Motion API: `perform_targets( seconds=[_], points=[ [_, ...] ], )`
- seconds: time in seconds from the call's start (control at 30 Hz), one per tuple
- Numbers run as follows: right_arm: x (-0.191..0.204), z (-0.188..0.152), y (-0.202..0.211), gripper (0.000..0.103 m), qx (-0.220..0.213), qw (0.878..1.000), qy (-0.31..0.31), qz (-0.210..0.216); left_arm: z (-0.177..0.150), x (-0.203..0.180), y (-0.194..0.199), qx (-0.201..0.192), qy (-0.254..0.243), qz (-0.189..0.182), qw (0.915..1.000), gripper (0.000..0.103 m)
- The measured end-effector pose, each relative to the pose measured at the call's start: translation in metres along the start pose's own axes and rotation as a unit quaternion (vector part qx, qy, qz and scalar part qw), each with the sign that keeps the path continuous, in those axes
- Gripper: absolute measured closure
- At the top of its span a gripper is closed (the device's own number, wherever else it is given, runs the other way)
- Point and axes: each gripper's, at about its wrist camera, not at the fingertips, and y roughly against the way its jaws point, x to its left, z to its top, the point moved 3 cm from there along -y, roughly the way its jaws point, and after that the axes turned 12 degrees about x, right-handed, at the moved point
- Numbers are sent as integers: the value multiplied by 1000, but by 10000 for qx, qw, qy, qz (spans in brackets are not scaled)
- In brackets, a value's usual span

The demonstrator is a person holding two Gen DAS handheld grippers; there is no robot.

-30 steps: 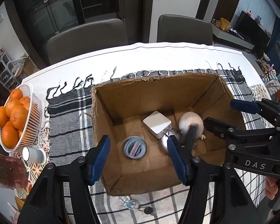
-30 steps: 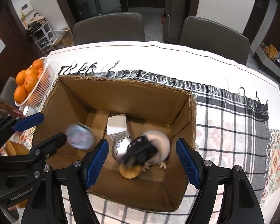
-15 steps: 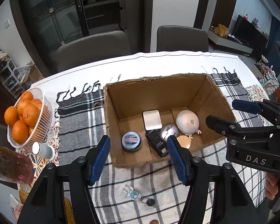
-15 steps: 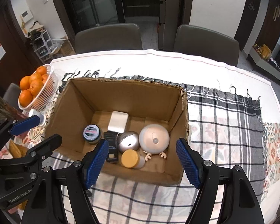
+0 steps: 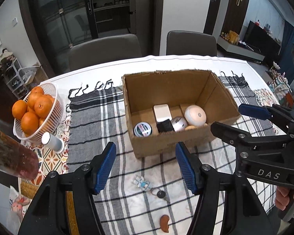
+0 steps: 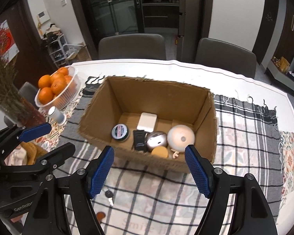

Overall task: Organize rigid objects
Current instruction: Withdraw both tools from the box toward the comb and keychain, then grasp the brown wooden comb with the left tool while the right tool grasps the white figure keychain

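Observation:
An open cardboard box stands on the checked cloth. Inside lie a round tin, a white flat block, a black device, a silver ball, a white dome and a tan lid. My left gripper is open and empty, in front of the box. My right gripper is open and empty, also in front of the box. A small figure keychain with a key and a brown bean-shaped piece lie on the cloth near me.
A white basket of oranges stands at the left, with a white cylinder lying beside it. A vase of dried flowers is at the far left. Two grey chairs stand behind the table.
Both grippers have pulled back and up from inside the box to in front of it. The black device and the tin now lie still in the box.

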Motion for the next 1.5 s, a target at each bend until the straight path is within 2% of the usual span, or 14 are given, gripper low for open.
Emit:
perform_targets(
  seconds=[0.43, 0.8, 1.17, 1.3, 1.4, 1.5],
  points=[
    [28, -35, -3, 28, 177, 9998, 10, 52, -43, 11, 4, 153, 37, 80, 9998, 41],
    [47, -56, -3, 28, 109, 9981, 562, 238, -86, 5, 8, 300, 359, -51, 9989, 42],
    [65, -92, 0, 28, -34, 9955, 870, 375, -130, -7, 6, 441, 202, 85, 9988, 42],
    [69, -105, -11, 28, 127, 9925, 1154, 373, -146, -13, -2, 565, 377, 187, 9975, 42],
    [69, -114, -17, 28, 204, 9902, 1361, 256, -157, -17, -3, 500, 627, 330, 9962, 43],
    [68, -121, -18, 28, 184, 9864, 1599, 319, -169, -26, -5, 425, 1039, 373, 9930, 43]
  ],
)
